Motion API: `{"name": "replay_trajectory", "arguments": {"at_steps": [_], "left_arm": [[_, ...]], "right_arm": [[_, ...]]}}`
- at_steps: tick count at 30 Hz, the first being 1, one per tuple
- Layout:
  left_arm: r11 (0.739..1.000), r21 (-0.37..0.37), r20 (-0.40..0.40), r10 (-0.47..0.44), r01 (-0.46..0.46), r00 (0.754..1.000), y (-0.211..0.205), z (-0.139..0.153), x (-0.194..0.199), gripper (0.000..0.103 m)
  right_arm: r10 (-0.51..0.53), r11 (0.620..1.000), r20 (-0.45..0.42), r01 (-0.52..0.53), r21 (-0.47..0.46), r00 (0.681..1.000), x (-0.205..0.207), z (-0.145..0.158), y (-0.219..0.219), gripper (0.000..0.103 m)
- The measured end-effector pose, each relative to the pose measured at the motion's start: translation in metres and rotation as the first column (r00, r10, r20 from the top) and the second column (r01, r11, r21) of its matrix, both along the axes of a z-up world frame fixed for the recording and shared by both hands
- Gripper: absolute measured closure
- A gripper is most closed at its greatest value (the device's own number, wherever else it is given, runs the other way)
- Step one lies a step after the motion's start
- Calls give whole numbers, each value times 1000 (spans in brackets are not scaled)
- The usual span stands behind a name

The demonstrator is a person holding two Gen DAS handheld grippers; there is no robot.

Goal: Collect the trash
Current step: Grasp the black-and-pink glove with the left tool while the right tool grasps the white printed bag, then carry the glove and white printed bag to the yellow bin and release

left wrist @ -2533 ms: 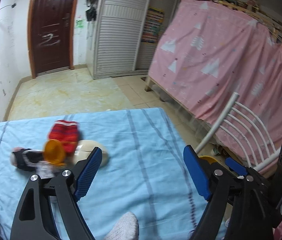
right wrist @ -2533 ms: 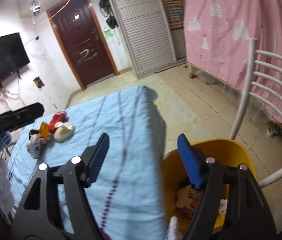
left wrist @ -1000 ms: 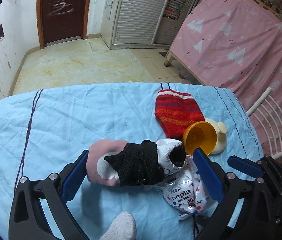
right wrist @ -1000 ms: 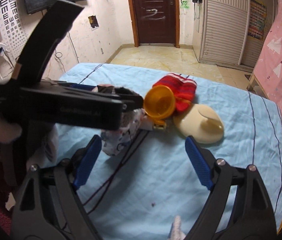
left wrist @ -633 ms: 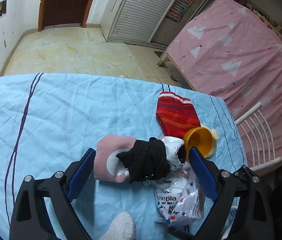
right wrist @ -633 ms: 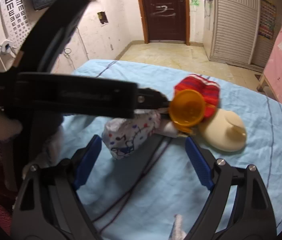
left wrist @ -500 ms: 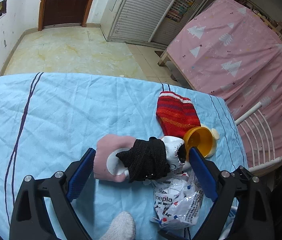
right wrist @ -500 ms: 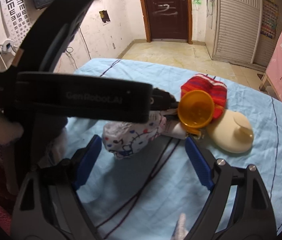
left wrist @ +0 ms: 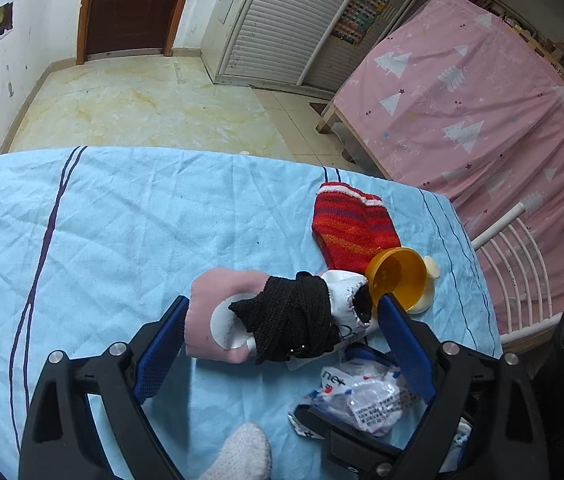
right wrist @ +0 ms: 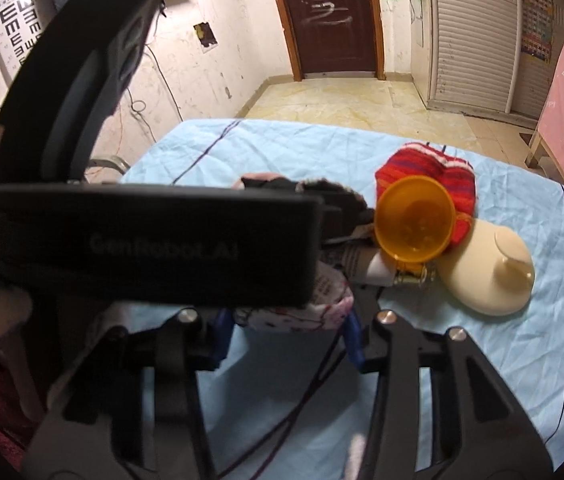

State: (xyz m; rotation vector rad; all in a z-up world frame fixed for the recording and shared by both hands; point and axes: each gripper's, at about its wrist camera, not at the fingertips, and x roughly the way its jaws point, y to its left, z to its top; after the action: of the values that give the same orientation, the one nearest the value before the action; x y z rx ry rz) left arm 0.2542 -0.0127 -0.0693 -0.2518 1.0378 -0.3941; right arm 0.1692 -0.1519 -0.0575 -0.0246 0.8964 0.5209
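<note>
A crumpled white plastic wrapper (right wrist: pixel 294 312) with red and blue print lies on the blue tablecloth (left wrist: pixel 122 220). My right gripper (right wrist: pixel 288 334) has its blue pads on either side of it, and its jaws are closing on it. In the left wrist view the same wrapper (left wrist: pixel 362 396) sits low at the right, inside the right gripper's black jaws. My left gripper (left wrist: pixel 282 308) stands open above a bundle of pink sock (left wrist: pixel 218 284) and black cloth (left wrist: pixel 294 312), not pressing it. Beyond lie a red striped sock (left wrist: pixel 350 228), an orange cup (left wrist: pixel 396 276) on its side and a cream lid (right wrist: pixel 490 276).
The left gripper's black body (right wrist: pixel 142 248) blocks the left half of the right wrist view. A dark cord (right wrist: pixel 302 392) runs over the cloth near me. A white chair (left wrist: pixel 522 248) stands past the table's right edge, with a pink bed curtain (left wrist: pixel 462 100) behind it.
The right gripper's jaws have come together around the wrapper, which has shifted nearer to me in the left wrist view. The left gripper has stayed about where it was.
</note>
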Motion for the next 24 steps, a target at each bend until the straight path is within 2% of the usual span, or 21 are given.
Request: {"name": "replay_trajectory", "arguments": {"at_steps": [2,7,12,24], "left_arm": [[1000,14,7,1,-1,1000,-2,0,-1,20],[998,55,29,3,-5,1000,-13,2,-5,36],[995,94,59,20,-26,998,-19,6,-13,42],[984,159,166,59,-86,984,-25,43,-44,43]], "right_arm": [[-4,1000,-3,4,6,1000,-6,2,-6,62],[-43,999,-10,43,30,999,-17,6,-29,61],[-108,992,-7,108,72,994,-24,8,-57,61],[-177,976,51,169,140,983,-52,27,-99,61]]}}
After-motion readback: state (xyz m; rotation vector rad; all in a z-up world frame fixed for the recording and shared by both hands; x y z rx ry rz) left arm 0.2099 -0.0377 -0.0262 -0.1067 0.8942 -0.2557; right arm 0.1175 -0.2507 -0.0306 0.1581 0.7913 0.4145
